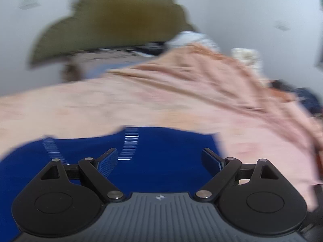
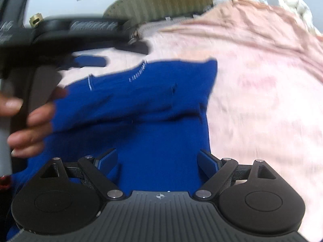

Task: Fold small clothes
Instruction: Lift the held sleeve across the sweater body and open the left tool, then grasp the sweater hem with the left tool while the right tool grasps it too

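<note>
A royal-blue garment (image 1: 161, 151) with a white stitched stripe lies on a pink sheet (image 1: 141, 100). In the left wrist view my left gripper (image 1: 159, 159) is open and empty just above the blue cloth. In the right wrist view the blue garment (image 2: 151, 111) lies folded over with creases, and my right gripper (image 2: 157, 159) is open and empty over its near part. My left gripper (image 2: 88, 60) shows there at the upper left, open, beyond the garment's far edge, with the hand (image 2: 26, 119) that holds it. Both views are motion-blurred.
An olive-green cushion or headboard (image 1: 121, 20) stands at the back against a white wall (image 1: 252, 10). A heap of other clothes (image 1: 248, 58) lies at the far right of the sheet, with dark items (image 1: 302, 96) beside it.
</note>
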Demonstrator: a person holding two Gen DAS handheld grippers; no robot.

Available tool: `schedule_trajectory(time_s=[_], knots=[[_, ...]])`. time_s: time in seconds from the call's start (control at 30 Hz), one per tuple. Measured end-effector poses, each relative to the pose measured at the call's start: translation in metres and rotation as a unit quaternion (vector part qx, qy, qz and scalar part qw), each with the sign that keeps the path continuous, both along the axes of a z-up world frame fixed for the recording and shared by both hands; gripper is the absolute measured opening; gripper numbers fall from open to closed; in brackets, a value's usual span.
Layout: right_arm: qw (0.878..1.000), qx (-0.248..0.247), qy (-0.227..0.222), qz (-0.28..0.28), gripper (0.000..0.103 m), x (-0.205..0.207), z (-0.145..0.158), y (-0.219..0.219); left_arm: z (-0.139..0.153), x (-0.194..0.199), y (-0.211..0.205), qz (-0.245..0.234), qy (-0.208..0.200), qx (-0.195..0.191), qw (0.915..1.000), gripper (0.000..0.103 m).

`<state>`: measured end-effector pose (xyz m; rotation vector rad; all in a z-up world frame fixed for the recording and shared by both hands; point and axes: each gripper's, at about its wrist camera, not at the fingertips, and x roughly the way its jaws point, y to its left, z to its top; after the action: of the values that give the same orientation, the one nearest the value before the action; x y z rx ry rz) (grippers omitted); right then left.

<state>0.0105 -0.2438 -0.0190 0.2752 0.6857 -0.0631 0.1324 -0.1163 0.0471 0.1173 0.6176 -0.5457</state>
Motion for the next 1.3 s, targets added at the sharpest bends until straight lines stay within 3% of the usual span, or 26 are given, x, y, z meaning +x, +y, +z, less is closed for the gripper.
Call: schedule_trajectory(time_s=[0.1,0.2,0.4,0.47,0.63,0.8,1.07,1.3], knots=[[0.999,-0.011,-0.031,0.007,0.088,0.024,0.01,0.0,-0.015,0.004,0.026,0.064,-0.021,0.059,0.996,0.09],[0.999,-0.021,-0.035,0.028,0.087,0.054,0.008,0.005,-0.033,0.009,0.055,0.106,0.001,0.081,0.9911,0.09],[0.997,-0.053,0.03,0.05,0.086,0.097,-0.016,0.017,-0.057,0.016,0.096,0.16,0.047,0.086,0.9822,0.09],[0.995,-0.088,0.038,0.026,0.086,0.094,-0.012,0.022,-0.063,0.015,0.103,0.166,0.052,0.085,0.9811,0.09],[0.998,-0.061,0.015,0.03,0.089,0.073,-0.005,0.021,-0.062,0.01,0.1,0.161,0.049,0.094,0.9812,0.09],[0.994,-0.097,0.045,0.029,0.089,0.073,-0.014,0.025,-0.06,0.002,0.097,0.157,0.051,0.103,0.9808,0.09],[0.998,-0.05,0.01,0.032,0.09,0.037,0.003,0.022,-0.048,-0.028,0.113,0.173,0.051,0.106,0.9779,0.09],[0.999,0.003,0.004,0.041,0.093,-0.019,0.009,-0.009,-0.044,-0.082,0.176,0.178,0.054,0.106,0.9768,0.09]])
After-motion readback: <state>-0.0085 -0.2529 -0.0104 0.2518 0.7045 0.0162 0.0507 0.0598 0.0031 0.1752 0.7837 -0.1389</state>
